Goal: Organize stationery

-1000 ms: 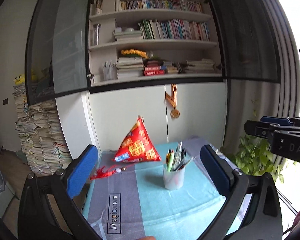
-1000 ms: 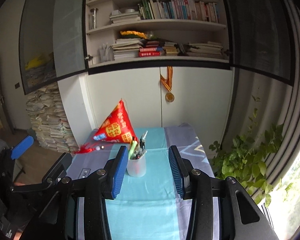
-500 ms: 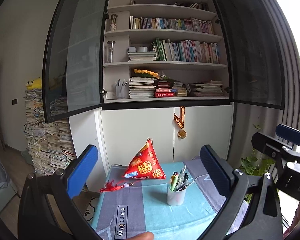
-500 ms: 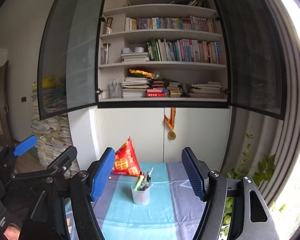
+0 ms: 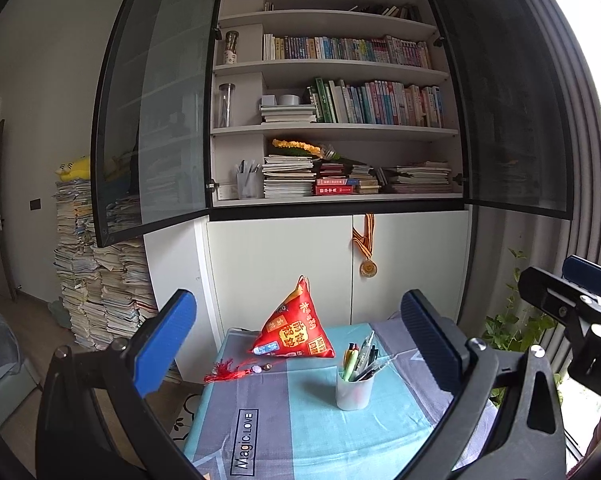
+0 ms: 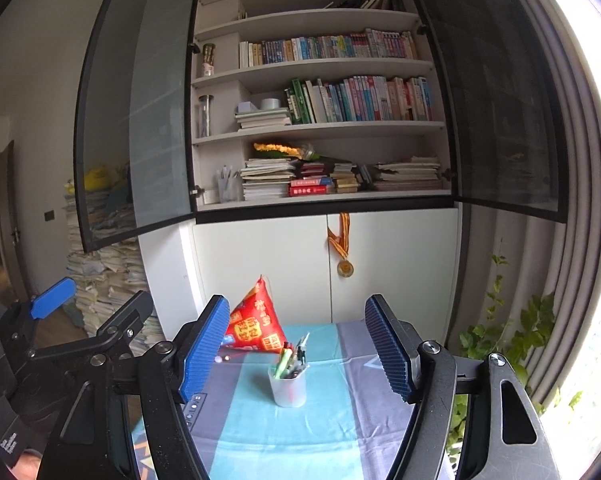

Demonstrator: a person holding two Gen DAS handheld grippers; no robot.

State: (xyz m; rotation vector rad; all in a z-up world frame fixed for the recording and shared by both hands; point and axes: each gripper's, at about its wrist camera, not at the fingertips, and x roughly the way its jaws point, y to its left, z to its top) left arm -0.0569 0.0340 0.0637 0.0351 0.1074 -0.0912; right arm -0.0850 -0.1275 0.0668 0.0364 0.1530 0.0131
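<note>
A translucent white pen cup [image 5: 355, 390] stands upright on the counter [image 5: 300, 420], stuffed with pens [image 5: 358, 358] — green, yellow and dark barrels leaning to the right, a clear one sticking out highest. Nothing touches it. The left gripper [image 5: 296, 344] is held nearly level above the near end of the counter, its blue-padded jaws spread wide with only air between them; the cup shows in the gap, well beyond the pads. The right gripper [image 6: 296, 348] sits beside it at much the same height, its jaws having just been opening and now standing wide apart, empty, the cup framed between them but far off. The counter wears a cloth in teal and grey blocks. Behind the cup, just to its left, rests a red pyramid-shaped cushion [image 5: 296, 334] with a red tassel [image 5: 230, 372] trailing toward the counter's left edge. Past that stands a white cabinet — a medal [image 5: 367, 267] on a striped ribbon hangs on its lower door, open glass doors above show shelves of books [image 5: 376, 104]. Stacks of paper [image 5: 96, 280] rise on the floor at left; a leafy plant [image 6: 496, 340] grows by the curtains at right.
</note>
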